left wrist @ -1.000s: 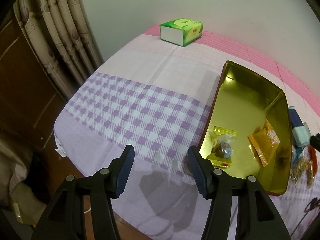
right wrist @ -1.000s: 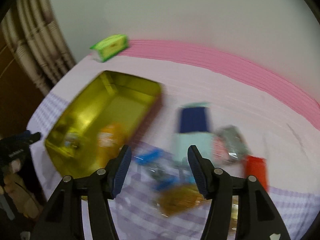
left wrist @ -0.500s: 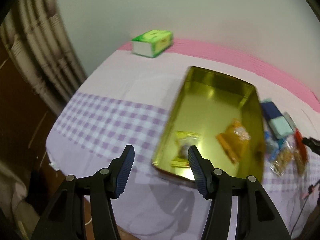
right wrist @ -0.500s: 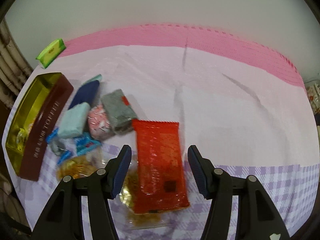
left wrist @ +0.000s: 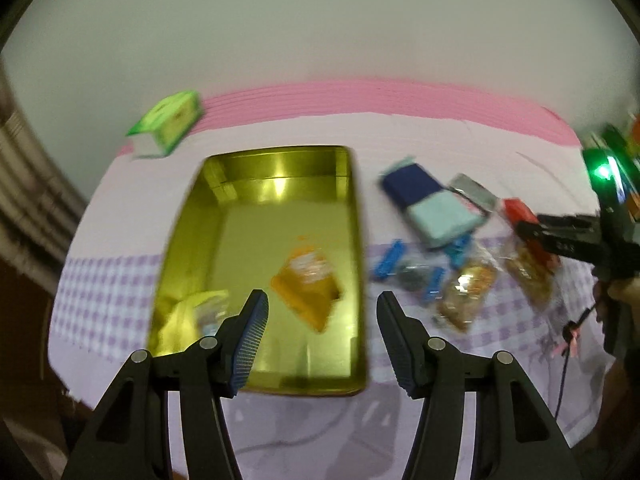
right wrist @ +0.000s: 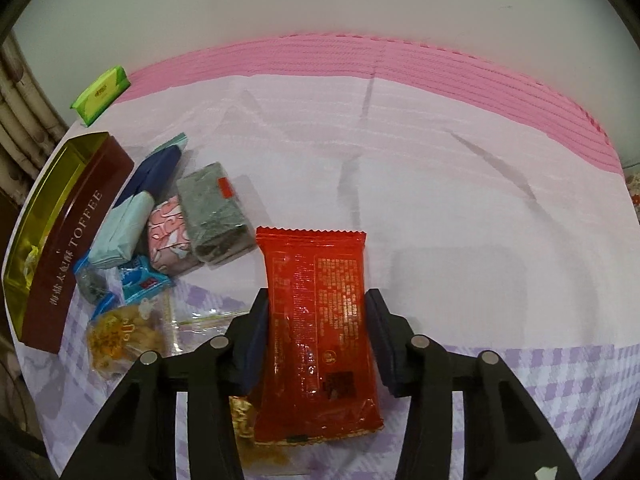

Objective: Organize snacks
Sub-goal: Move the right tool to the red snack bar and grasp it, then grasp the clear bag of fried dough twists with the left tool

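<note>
A red snack packet [right wrist: 320, 360] lies lengthwise on the tablecloth between the fingers of my right gripper [right wrist: 317, 300]. Its jaws are closing, and the pads touch the packet's two long edges. To its left lies a pile of snacks: a grey-green pack [right wrist: 212, 212], a pink one [right wrist: 168, 236], a mint one [right wrist: 120, 228] and a golden clear bag [right wrist: 120, 336]. The gold tin [left wrist: 356, 240], brown outside [right wrist: 80, 236], holds an orange packet [left wrist: 308, 288] and a yellow one [left wrist: 196, 316]. My left gripper [left wrist: 320, 320] hovers open over the tin's near end with nothing in it.
A green tissue box [left wrist: 168, 124] stands at the far left by the pink strip along the wall. A curtain hangs past the table's left edge. Bare cloth stretches behind and to the right of the red packet. A person's hand [left wrist: 616, 292] holds the right gripper.
My left gripper swung right, so the tin now sits centred under it. My right gripper came down over the red packet and its jaws narrowed onto the packet's edges.
</note>
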